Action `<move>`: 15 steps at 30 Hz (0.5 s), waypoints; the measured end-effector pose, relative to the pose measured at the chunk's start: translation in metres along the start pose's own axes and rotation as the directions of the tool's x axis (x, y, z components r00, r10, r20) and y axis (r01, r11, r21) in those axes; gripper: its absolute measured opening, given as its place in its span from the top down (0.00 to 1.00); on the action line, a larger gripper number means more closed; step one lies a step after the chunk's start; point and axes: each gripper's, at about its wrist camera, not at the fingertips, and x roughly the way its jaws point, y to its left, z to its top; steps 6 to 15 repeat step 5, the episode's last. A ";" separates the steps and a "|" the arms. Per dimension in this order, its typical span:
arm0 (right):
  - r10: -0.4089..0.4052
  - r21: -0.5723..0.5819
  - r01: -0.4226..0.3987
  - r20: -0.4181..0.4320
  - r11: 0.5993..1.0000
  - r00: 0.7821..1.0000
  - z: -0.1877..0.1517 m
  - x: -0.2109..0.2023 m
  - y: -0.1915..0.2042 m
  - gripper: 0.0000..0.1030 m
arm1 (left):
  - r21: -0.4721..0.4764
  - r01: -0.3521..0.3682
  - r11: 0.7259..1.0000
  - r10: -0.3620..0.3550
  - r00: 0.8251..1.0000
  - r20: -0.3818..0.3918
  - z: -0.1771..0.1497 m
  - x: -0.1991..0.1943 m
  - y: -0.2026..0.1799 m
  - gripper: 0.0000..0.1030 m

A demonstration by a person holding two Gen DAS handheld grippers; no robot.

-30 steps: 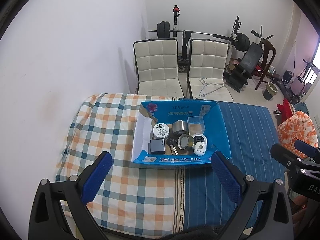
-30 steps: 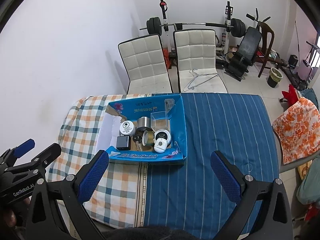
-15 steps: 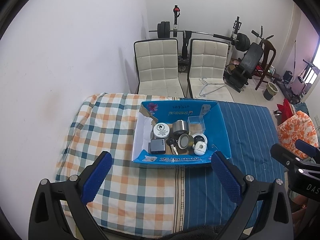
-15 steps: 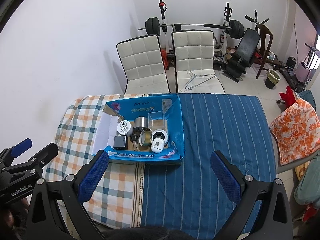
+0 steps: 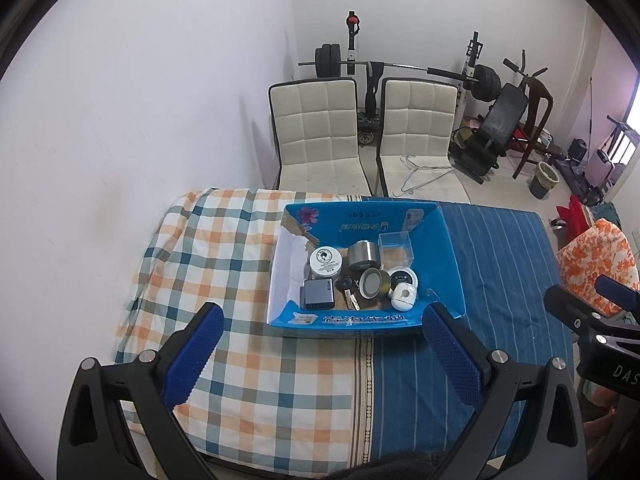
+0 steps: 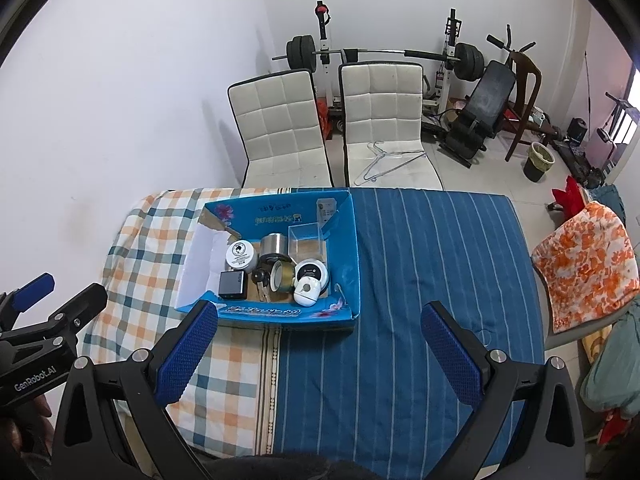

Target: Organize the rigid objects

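Both our grippers, left gripper (image 5: pixel 318 330) and right gripper (image 6: pixel 320 330), hang with fingers wide apart above the blue box (image 5: pixel 448 248), crammed with tins, charger, clear cube.

Blue box (image 5: pixel 448 248) on orange-teal checked cloth (image 5: pixel 224 248) beside blue white-striped cloth (image 6: pixel 432 264).

box (image 5: pixel 448 256): open on top, walls all round; left wall lower and white, right wall tall.
box contents: jar (image 5: pixel 326 261), charger (image 5: pixel 319 293), tape rolls (image 5: pixel 374 283), clear cube (image 5: pixel 395 246), white camera (image 5: pixel 403 297) packed close together, narrow gaps only.
box left strip: bare floor beside white wall.
blue cloth (image 6: pixel 432 264): bare right of box.
checked cloth (image 5: pixel 216 248): bare left of box.
far edge: two chairs (image 6: pixel 280 128) close behind table.
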 end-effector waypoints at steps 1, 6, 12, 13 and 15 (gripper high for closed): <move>-0.001 0.001 0.001 0.000 1.000 1.000 0.000 0.000 -0.001 0.00 | 0.000 0.001 1.000 -0.001 1.000 0.000 0.000 -0.001 0.000 0.01; -0.008 -0.001 0.008 0.003 1.000 1.000 -0.002 0.001 0.000 0.00 | -0.002 0.001 1.000 -0.001 1.000 0.003 0.000 0.000 0.000 0.01; -0.008 -0.001 0.008 0.003 1.000 1.000 -0.002 0.001 0.000 0.00 | -0.002 0.001 1.000 -0.001 1.000 0.003 0.000 0.000 0.000 0.01; -0.008 -0.001 0.008 0.003 1.000 1.000 -0.002 0.001 0.000 0.00 | -0.002 0.001 1.000 -0.001 1.000 0.003 0.000 0.000 0.000 0.01; -0.008 -0.001 0.008 0.003 1.000 1.000 -0.002 0.001 0.000 0.00 | -0.002 0.001 1.000 -0.001 1.000 0.003 0.000 0.000 0.000 0.01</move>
